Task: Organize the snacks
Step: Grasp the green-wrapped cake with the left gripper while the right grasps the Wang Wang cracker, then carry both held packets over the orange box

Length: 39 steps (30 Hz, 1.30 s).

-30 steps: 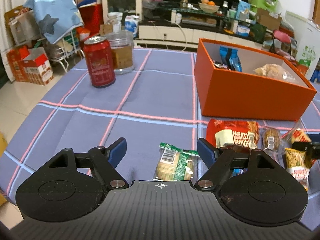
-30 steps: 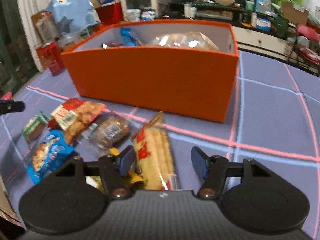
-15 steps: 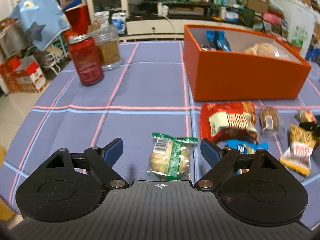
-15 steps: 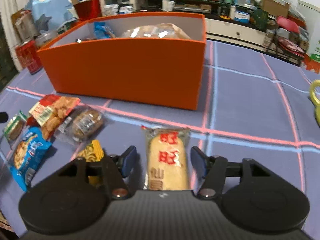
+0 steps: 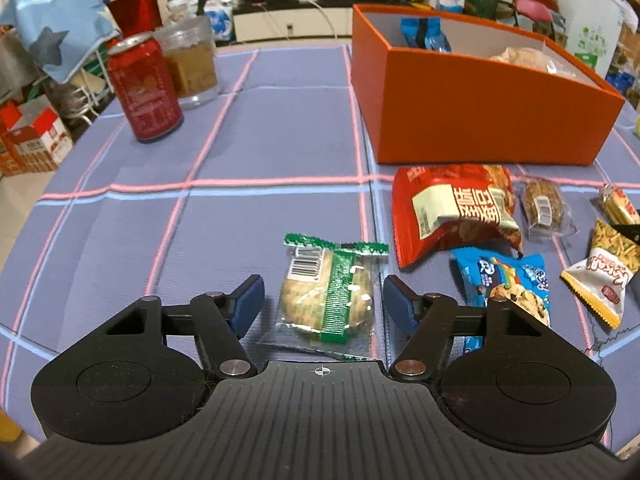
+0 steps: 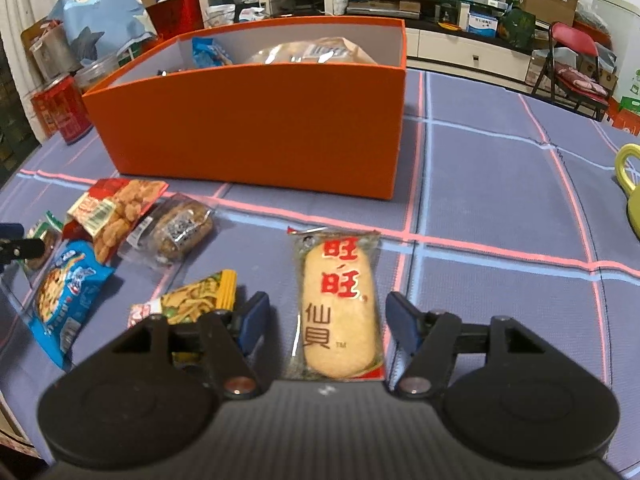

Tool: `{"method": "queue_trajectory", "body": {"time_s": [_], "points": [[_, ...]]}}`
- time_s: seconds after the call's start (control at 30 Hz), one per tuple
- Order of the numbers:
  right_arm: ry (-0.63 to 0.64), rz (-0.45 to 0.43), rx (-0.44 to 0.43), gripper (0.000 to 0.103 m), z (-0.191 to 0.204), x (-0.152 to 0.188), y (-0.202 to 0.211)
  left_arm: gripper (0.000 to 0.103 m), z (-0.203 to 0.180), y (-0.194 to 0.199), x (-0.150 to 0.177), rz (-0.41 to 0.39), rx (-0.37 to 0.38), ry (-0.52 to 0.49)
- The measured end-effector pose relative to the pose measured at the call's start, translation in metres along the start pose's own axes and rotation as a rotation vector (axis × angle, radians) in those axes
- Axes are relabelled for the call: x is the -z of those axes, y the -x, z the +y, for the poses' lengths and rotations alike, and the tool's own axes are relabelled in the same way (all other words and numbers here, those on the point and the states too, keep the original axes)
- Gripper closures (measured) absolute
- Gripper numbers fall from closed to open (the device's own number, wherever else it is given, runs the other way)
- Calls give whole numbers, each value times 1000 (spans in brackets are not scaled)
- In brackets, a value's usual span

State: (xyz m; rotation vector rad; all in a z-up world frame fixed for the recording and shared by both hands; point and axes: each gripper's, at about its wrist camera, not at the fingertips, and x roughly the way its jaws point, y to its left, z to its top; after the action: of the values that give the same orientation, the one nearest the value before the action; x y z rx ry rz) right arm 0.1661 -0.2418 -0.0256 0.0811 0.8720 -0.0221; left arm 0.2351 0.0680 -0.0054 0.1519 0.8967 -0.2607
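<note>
The tablecloth [image 5: 280, 128] looks like matt woven cloth with a fine ribbed texture. The orange box [image 5: 480, 120] seems to be smooth matt cardboard, pale inside. The green-striped cracker pack [image 5: 328, 300] is clear shiny plastic film, a little wrinkled. The rice cracker pack [image 6: 338, 304] is also glossy clear film. The red snack bag [image 5: 452, 208] and the blue cookie bag [image 5: 508, 276] are shiny, crinkled foil-like plastic. The red can [image 5: 144, 92] is metal with a glossy print. The jar [image 5: 192, 60] behind it is clear, glass or plastic. Both gripper bodies are matt black plastic with small bright metal pins; the finger pads [image 5: 248, 300] look like dull blue rubber.
</note>
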Motion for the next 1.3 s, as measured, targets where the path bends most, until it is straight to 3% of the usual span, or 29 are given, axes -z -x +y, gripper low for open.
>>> {"method": "queue_trajectory", "body": {"time_s": [0.23,0.27,0.33,0.43,0.87,1.3], "points": [[9,-2,12,35,4,2,0,58,-4,-11,1,16,15,13],[7,-2,14,37,4,2,0,62,-4,-11,1,15,16,17],[-1,-6,21,53,3,0,0,75,-7,-9,2,11,28,-1],[-3,0,27,62,1,-3,0,76,-12,-6,3,14,19,-24],[11,-102,31,62,8,-11,31,76,-6,25,-6,-97,-46,59],[65,-141,-16,61,34,-13,44,76,-14,26,-10,-96,-82,68]]}}
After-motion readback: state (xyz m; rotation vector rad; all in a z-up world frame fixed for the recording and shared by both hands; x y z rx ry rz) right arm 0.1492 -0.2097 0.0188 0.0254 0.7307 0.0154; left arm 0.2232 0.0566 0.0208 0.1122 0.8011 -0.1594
